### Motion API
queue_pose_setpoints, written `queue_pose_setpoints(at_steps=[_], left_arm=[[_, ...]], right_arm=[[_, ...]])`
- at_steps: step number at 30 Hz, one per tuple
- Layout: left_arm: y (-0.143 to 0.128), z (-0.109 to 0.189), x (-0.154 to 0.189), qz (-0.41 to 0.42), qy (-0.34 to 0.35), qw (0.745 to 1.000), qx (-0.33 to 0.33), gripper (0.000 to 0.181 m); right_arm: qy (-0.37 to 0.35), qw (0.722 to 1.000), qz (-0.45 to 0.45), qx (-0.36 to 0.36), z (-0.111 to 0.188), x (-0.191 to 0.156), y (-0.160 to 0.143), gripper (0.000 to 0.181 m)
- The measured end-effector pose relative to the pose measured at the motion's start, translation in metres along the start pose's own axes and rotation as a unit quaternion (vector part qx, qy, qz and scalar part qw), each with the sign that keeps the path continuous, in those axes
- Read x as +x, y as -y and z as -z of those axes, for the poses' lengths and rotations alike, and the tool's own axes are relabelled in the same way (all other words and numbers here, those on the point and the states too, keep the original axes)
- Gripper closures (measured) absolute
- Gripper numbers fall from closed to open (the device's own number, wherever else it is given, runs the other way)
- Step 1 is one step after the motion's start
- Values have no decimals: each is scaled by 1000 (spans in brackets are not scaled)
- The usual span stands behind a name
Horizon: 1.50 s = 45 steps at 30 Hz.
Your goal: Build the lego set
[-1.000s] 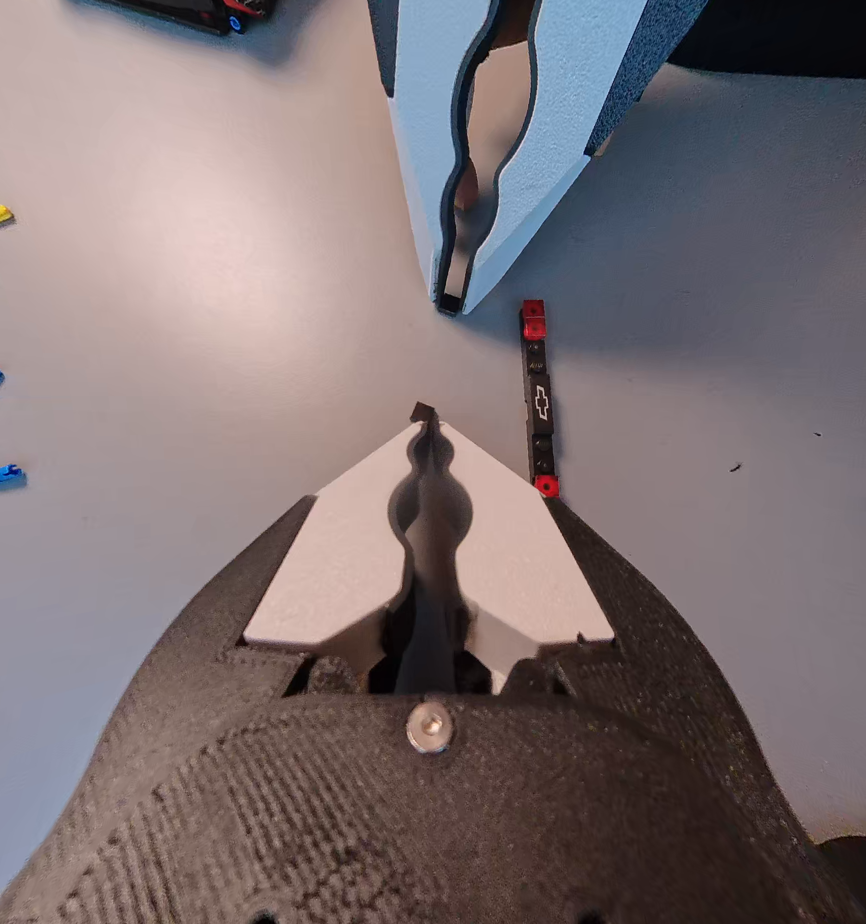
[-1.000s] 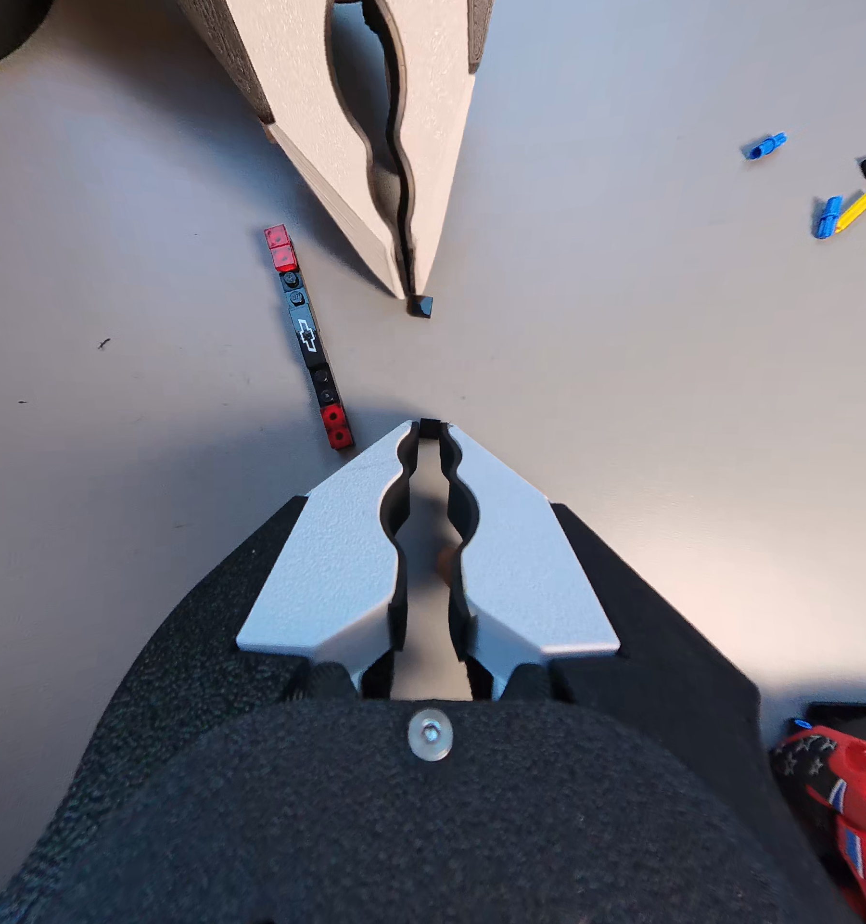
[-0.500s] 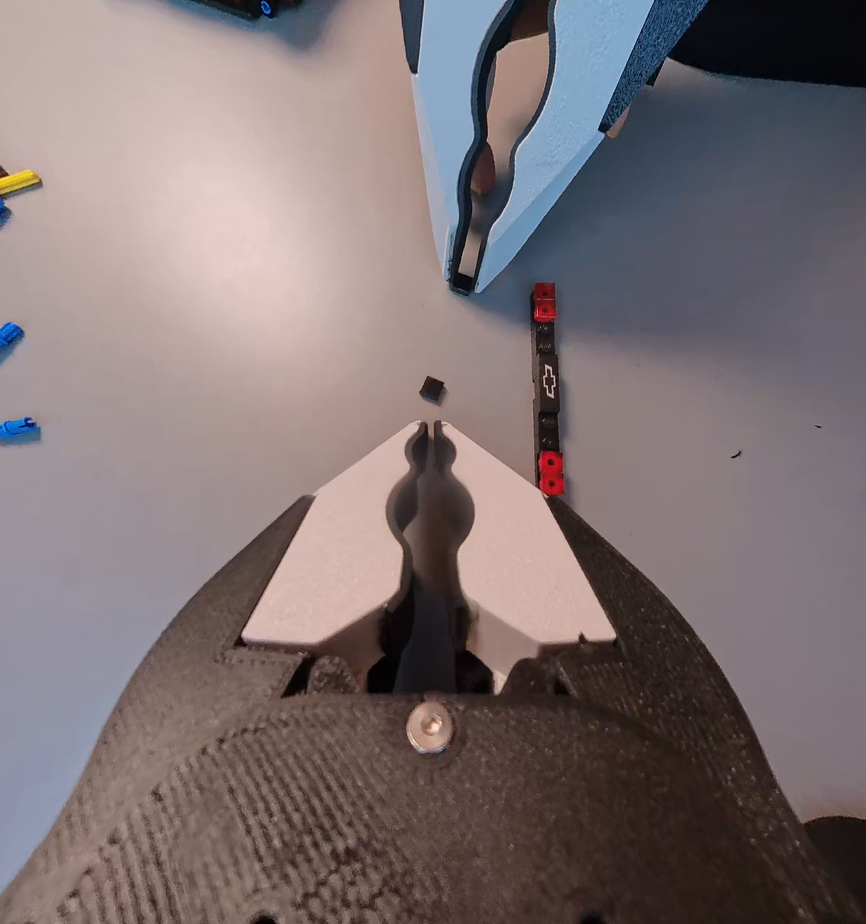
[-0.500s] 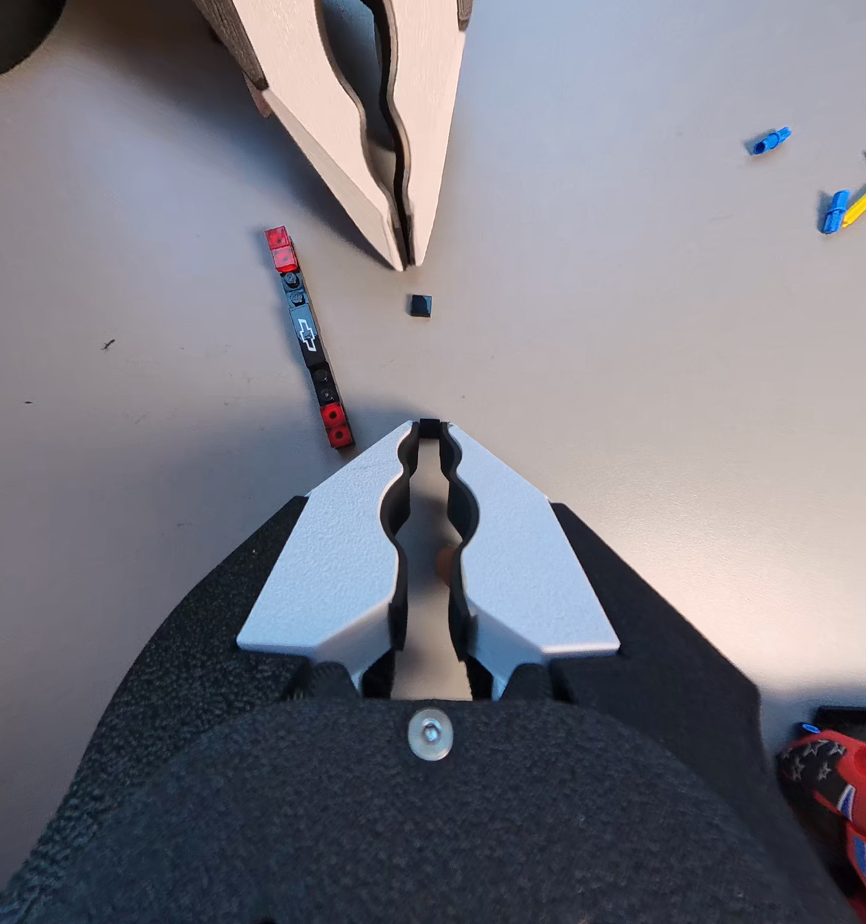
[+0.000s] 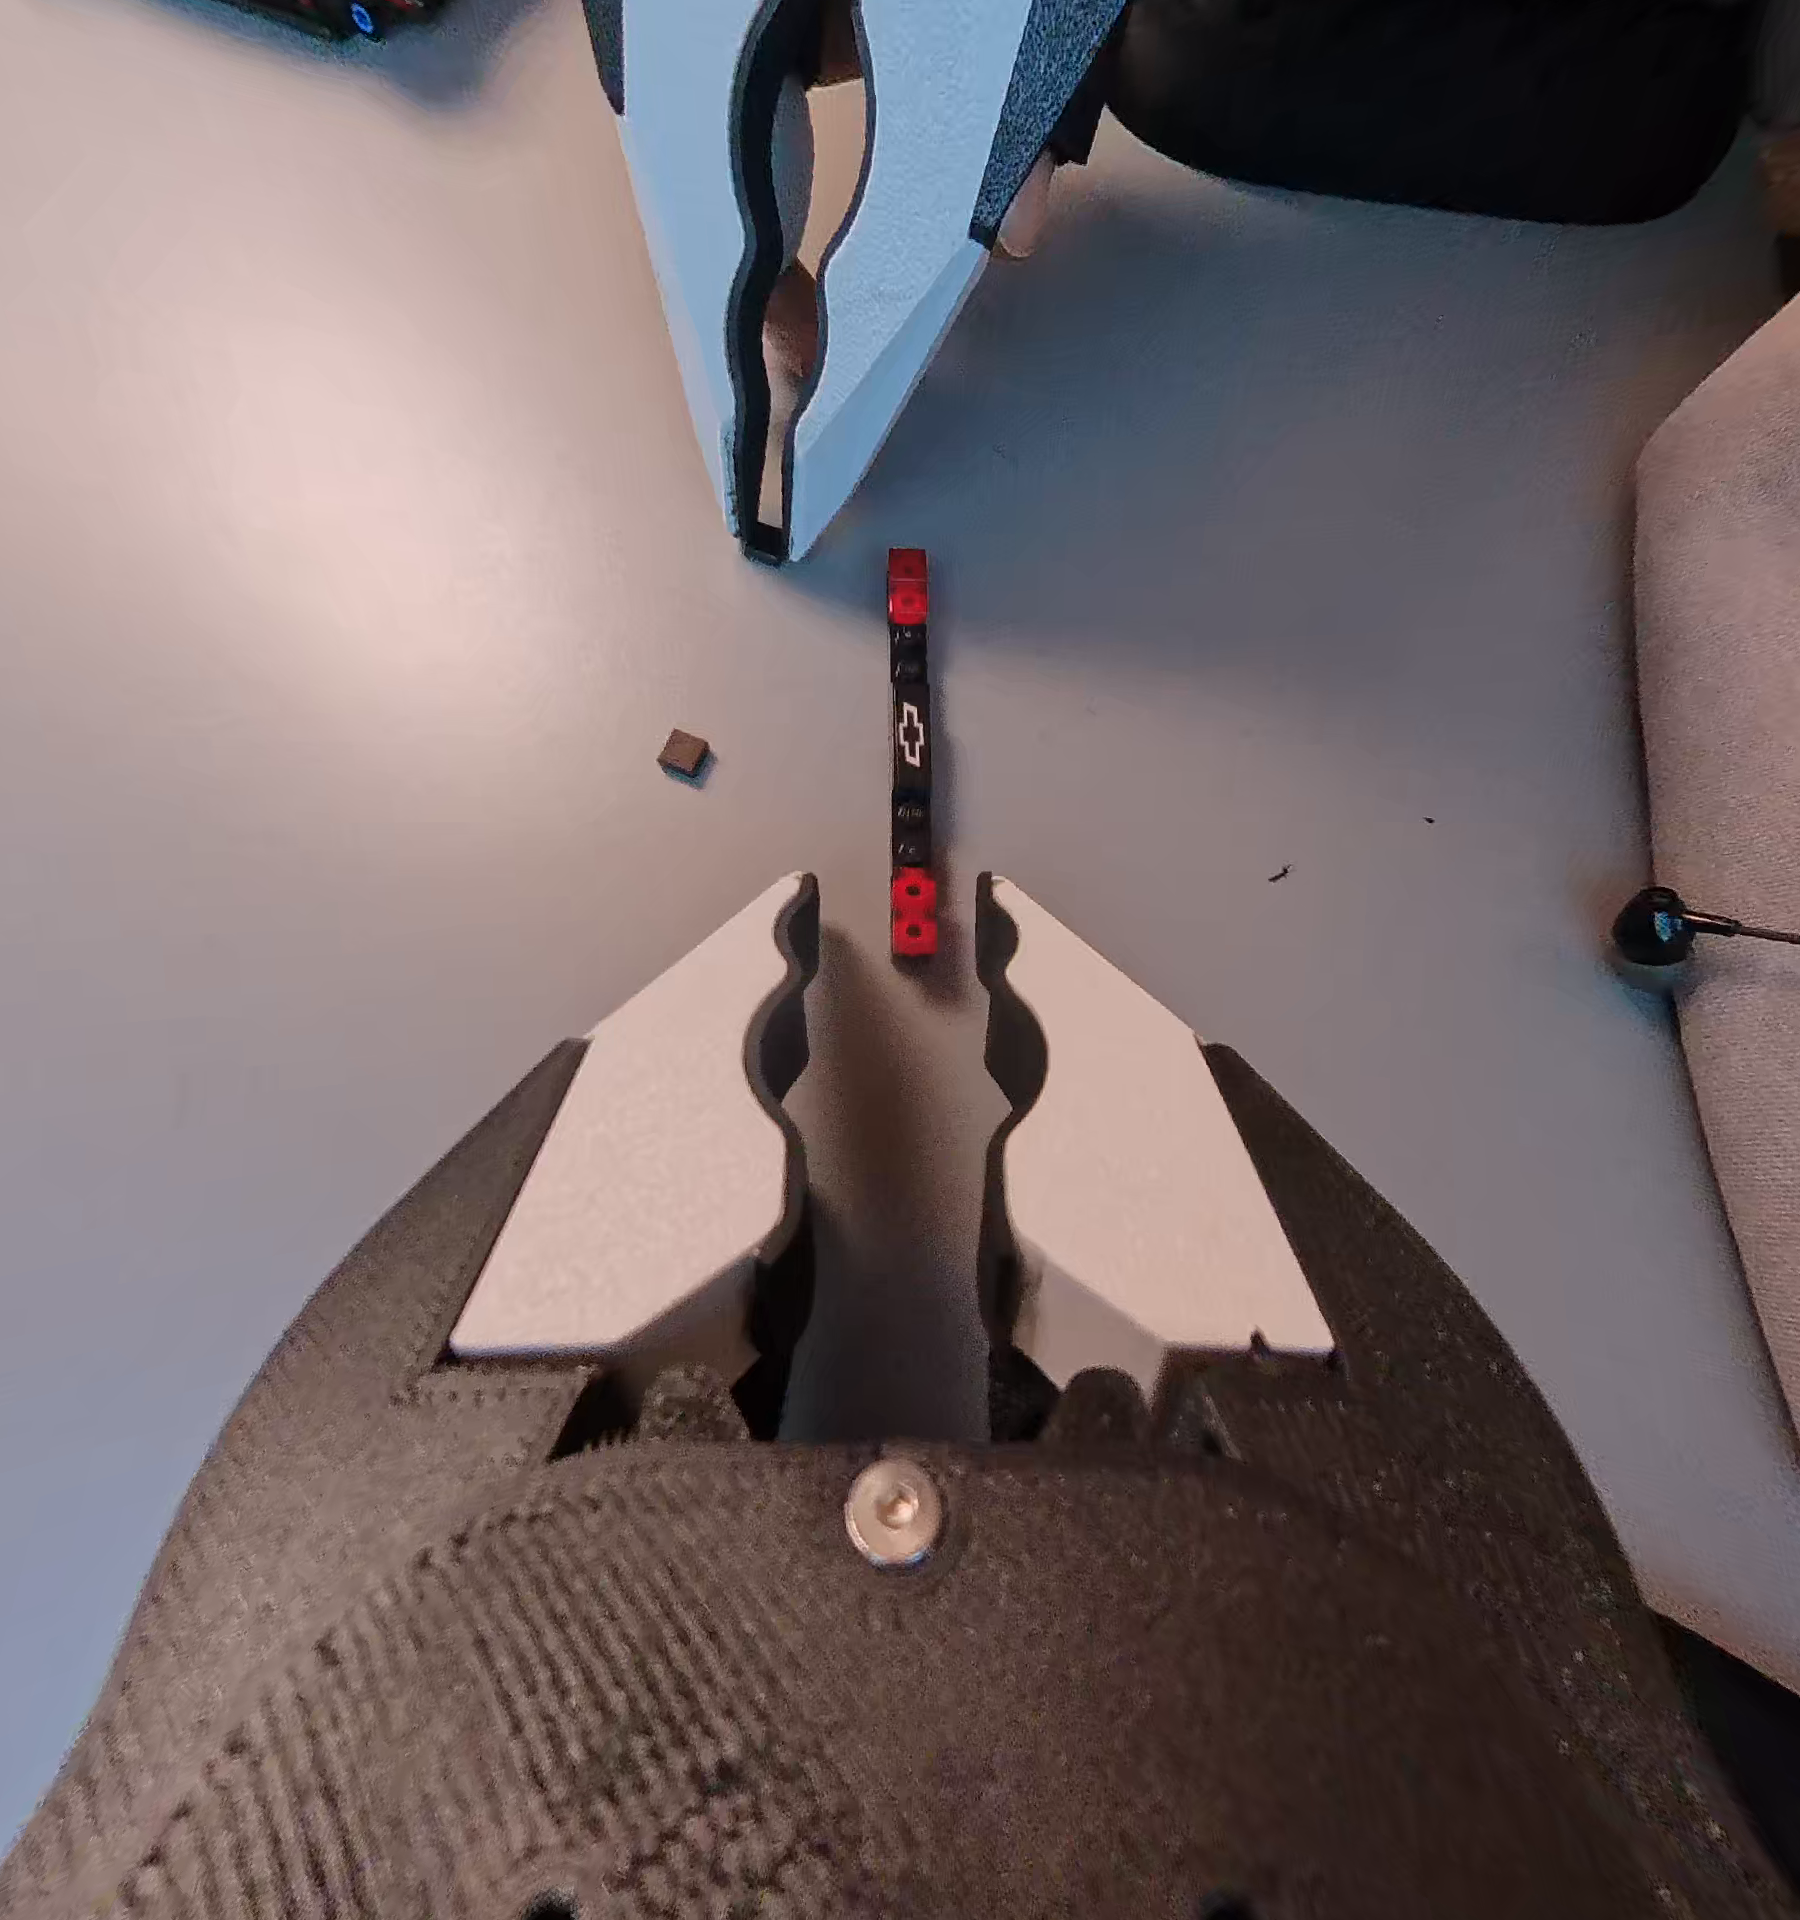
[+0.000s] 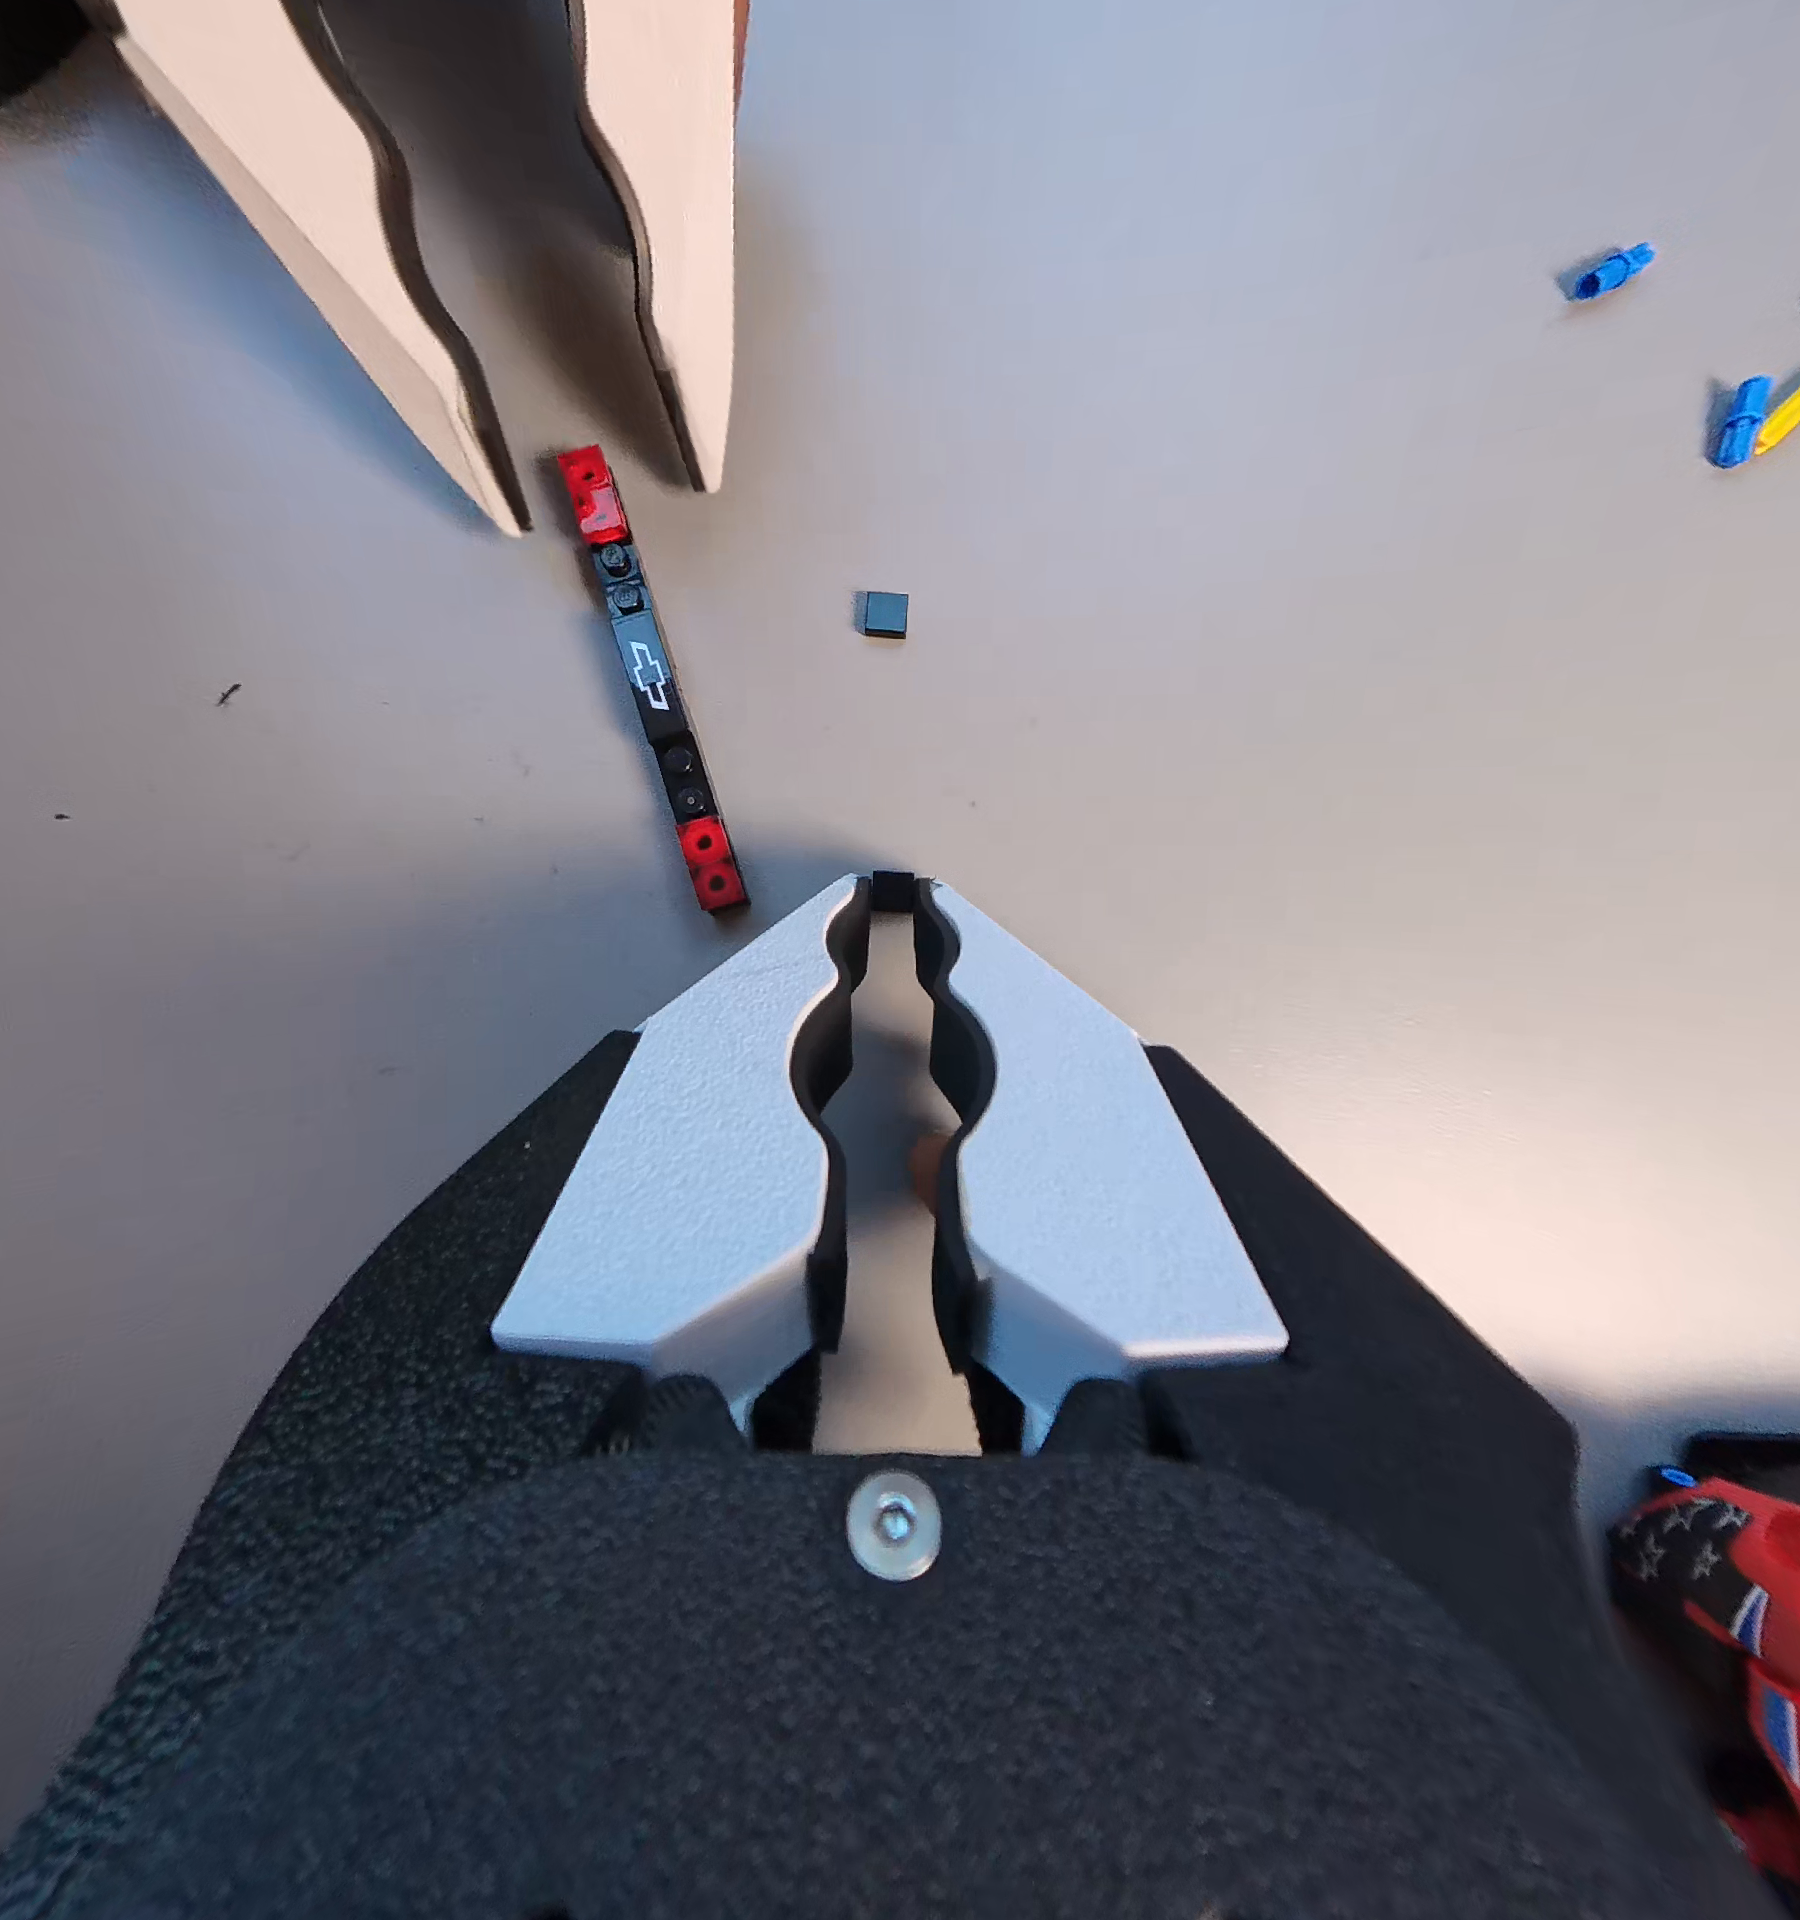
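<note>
Right wrist view: right gripper [image 6: 893, 891] jaws pinch black tile [image 6: 893, 894].

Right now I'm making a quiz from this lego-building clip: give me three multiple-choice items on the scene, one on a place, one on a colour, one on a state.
1. Where is the near end of the long lego strip?
A. between the left gripper's fingertips
B. on the red car
C. under the yellow pin

2. What colour are both ends of the strip?
A. blue
B. red
C. white

3. How is the right gripper?
A. wide open and empty
B. shut on the strip
C. shut on a small black piece

Key: 1 A, the left gripper stands open with the strip's end in the gap, untouched; 2 B, red pieces cap each end; 3 C, a small black piece sits pinched at its tips, while a loose black tile lies on the table.
</note>
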<state>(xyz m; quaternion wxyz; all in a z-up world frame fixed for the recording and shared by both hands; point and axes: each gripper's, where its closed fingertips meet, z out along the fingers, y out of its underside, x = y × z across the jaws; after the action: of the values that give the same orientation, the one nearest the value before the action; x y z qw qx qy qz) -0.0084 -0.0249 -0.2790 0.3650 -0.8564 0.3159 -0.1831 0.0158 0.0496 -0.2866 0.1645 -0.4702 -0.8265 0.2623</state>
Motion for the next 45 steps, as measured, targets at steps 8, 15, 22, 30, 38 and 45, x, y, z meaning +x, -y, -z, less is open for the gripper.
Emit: queue_pose_setpoints(at_steps=[8,15,22,30,38,45], left_arm=[[7,-13,6,-29,7,1000,9,166],[8,-15,4,-46,20,999,10,175],[8,-15,4,-48,20,999,12,175],[8,-15,4,-48,20,999,13,175],[8,-16,4,-54,25,998,12,175],[9,-17,5,-61,31,998,13,173]], right_arm=[[15,999,46,22,1,-6,6,176],[67,990,116,34,-1,-35,21,176],[78,989,123,19,-2,-39,19,176],[69,988,138,0,-2,-41,17,176],[51,988,147,-19,-3,-41,16,176],[39,988,151,-17,-3,-41,16,176]])
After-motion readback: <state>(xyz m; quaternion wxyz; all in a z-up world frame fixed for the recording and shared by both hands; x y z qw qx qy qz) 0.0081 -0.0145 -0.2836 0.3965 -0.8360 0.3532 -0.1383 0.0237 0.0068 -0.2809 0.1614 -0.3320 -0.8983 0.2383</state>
